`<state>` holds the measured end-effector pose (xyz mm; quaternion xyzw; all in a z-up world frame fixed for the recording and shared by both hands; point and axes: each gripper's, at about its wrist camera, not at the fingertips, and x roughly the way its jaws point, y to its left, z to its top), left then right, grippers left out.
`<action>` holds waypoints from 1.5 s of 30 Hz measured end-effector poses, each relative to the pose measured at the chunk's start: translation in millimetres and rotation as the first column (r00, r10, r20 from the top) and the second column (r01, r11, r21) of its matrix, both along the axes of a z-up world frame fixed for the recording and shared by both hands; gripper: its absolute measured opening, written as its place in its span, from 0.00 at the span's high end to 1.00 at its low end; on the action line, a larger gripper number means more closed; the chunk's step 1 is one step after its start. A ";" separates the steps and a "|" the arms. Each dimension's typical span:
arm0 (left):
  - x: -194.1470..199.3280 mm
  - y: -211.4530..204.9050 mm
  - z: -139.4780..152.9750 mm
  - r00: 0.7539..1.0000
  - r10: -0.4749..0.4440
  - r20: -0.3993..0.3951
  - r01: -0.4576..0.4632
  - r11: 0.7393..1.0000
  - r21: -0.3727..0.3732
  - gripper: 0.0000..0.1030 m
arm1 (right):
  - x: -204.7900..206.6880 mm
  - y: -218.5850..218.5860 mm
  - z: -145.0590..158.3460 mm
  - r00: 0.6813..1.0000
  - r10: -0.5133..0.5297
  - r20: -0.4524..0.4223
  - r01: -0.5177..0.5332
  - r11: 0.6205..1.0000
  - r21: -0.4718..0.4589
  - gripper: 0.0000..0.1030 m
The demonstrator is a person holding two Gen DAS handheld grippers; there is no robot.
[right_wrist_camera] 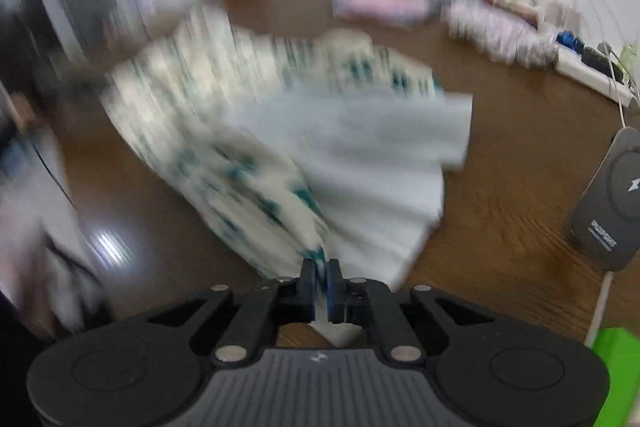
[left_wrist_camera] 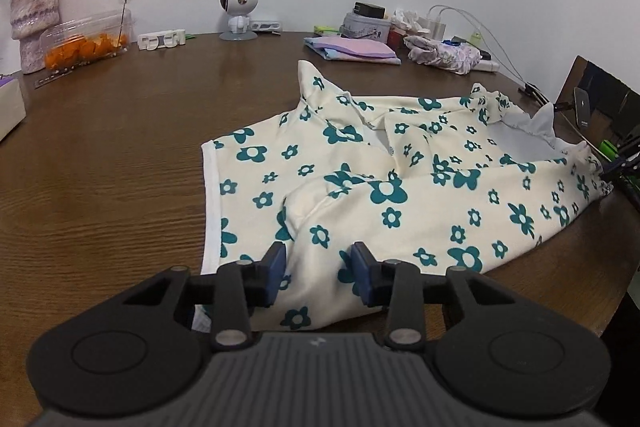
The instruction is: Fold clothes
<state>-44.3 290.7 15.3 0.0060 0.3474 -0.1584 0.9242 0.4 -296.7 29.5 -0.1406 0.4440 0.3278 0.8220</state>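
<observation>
The left gripper [left_wrist_camera: 319, 269] has its jaws spread wide, its blue pads [left_wrist_camera: 276, 273] on either side of a fold of the cream garment with teal flowers [left_wrist_camera: 384, 187], the cloth lying between them unclamped. The garment spreads ahead and to the right of this gripper over the brown wooden table [left_wrist_camera: 100, 167], partly folded, with its white inner side showing at the far right. Further out, beyond the garment, lie a folded pink and blue cloth [left_wrist_camera: 352, 49] and a crumpled floral cloth [left_wrist_camera: 444, 55] near the wall. Ahead to the left stand a small white astronaut figure [left_wrist_camera: 237, 11], a clear box with orange pieces [left_wrist_camera: 86, 41] and a vase of flowers [left_wrist_camera: 32, 11].

The right gripper [right_wrist_camera: 320, 277] is closed on the garment's edge, cloth pinched between its pads; the view is blurred. The garment [right_wrist_camera: 224, 131] fans out ahead of it. To its right sits a grey device [right_wrist_camera: 612, 199], and further off a white power strip [right_wrist_camera: 592, 75].
</observation>
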 end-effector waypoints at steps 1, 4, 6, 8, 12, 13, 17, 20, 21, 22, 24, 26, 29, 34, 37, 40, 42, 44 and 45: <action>-2.2 0.4 3.6 1.000 0.005 0.001 -0.005 1.000 0.001 0.64 | -1.2 5.6 -0.9 1.000 0.008 0.018 -0.008 0.999 -0.043 0.86; -8.6 1.2 35.1 0.994 0.019 0.104 -0.017 1.000 -0.018 0.47 | 9.7 11.7 19.4 0.994 0.022 0.103 -0.021 1.000 -0.010 0.67; 0.4 -4.9 54.8 0.981 0.012 0.193 -0.007 1.000 -0.027 0.28 | 18.0 15.1 34.6 0.986 0.027 0.163 -0.031 0.999 0.022 0.52; 32.1 -24.6 64.8 0.978 -0.022 0.206 0.020 1.000 0.015 0.27 | 26.3 18.4 49.8 0.975 0.030 0.222 -0.044 0.998 0.055 0.51; 86.4 -39.2 56.7 0.989 -0.058 0.133 0.055 0.998 0.028 0.26 | 93.7 45.3 48.0 0.976 0.032 0.214 -0.046 0.997 0.063 0.51; 98.6 -40.7 53.0 0.992 -0.064 0.110 0.062 0.998 0.023 0.26 | 113.7 48.0 45.4 0.981 0.015 0.193 -0.029 0.997 0.068 0.51; 147.6 -46.8 38.3 0.996 -0.088 0.018 0.088 0.996 0.005 0.38 | 180.9 56.6 31.4 0.993 -0.038 0.112 0.035 0.999 0.025 0.50; 184.2 -51.3 27.3 0.993 -0.106 -0.051 0.106 0.994 -0.011 0.69 | 206.3 57.9 15.9 0.998 -0.033 0.044 0.032 0.999 0.029 0.50; 194.8 -53.0 23.7 0.991 -0.113 -0.071 0.112 0.994 -0.014 0.83 | 211.7 59.1 10.1 0.999 -0.022 0.026 0.022 0.999 0.033 0.50; 194.3 -55.8 20.9 0.990 -0.122 -0.077 0.122 0.992 0.000 0.89 | 217.0 60.3 4.2 1.000 -0.012 0.007 0.012 0.999 0.037 0.50; 191.0 -58.2 18.8 0.988 -0.135 -0.069 0.136 0.991 0.016 0.97 | 210.6 61.9 2.9 0.999 0.009 0.037 -0.010 0.999 0.038 0.60; 187.1 -57.3 22.4 0.990 -0.136 -0.048 0.136 0.991 -0.007 0.98 | 201.3 63.4 3.4 0.997 0.030 0.078 -0.033 0.999 0.038 0.85; 169.8 -61.7 37.1 0.991 -0.132 0.018 0.132 0.991 0.016 0.99 | 187.4 65.7 4.3 0.988 0.061 0.139 -0.067 0.997 0.037 0.96; 77.4 -100.9 46.5 0.960 -0.261 0.099 0.241 0.954 0.177 0.99 | 112.3 59.6 27.5 0.933 0.196 0.302 -0.201 0.979 -0.015 0.97; 26.9 -111.7 16.3 0.957 -0.290 -0.016 0.286 0.932 0.224 0.97 | 56.3 58.0 17.5 0.897 0.343 0.278 -0.310 0.938 -0.158 0.97; 9.0 -97.0 7.0 0.971 -0.234 -0.047 0.239 0.949 0.204 0.91 | 11.2 54.6 8.4 0.863 0.447 0.234 -0.383 0.882 -0.273 0.90; 5.5 -85.4 15.4 0.978 -0.210 -0.019 0.210 0.960 0.184 0.76 | 7.0 48.7 8.9 0.876 0.430 0.218 -0.366 0.887 -0.281 0.76; 3.7 -77.2 28.1 0.977 -0.210 0.026 0.202 0.964 0.172 0.39 | 8.7 44.2 27.2 0.884 0.386 0.264 -0.343 0.919 -0.195 0.65; 11.1 -76.4 30.1 0.976 -0.219 0.018 0.212 0.960 0.184 0.19 | 10.1 43.8 38.1 0.880 0.370 0.297 -0.345 0.929 -0.135 0.54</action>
